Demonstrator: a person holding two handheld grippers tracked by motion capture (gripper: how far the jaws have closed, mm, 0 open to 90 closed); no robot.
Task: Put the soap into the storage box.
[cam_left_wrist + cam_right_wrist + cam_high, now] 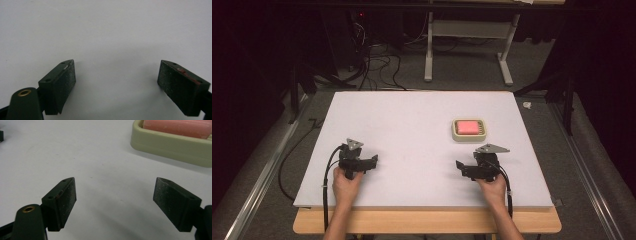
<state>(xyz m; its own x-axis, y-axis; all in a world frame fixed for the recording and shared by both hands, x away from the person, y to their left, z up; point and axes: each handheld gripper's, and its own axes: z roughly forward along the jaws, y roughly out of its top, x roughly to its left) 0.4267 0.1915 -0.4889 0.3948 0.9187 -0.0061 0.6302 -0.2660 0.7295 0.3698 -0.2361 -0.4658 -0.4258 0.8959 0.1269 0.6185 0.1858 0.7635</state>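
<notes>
**Pink soap in its dish, both grippers idle at the near edge**

Pink soap [468,126] lies in a cream dish [456,131] on the white table [412,115], right of centre, nearer the right edge. Right gripper [458,165] rests near the near edge, jaws wide apart, empty; the dish is just beyond it. Left gripper [375,159] sits well apart toward the near-left corner, jaws likewise apart, holding nothing. Judgement: reach not begun. Approach with the right gripper from above, straddle the bar's short sides, clear of the dish rim, close gently; soap may slip.
</notes>
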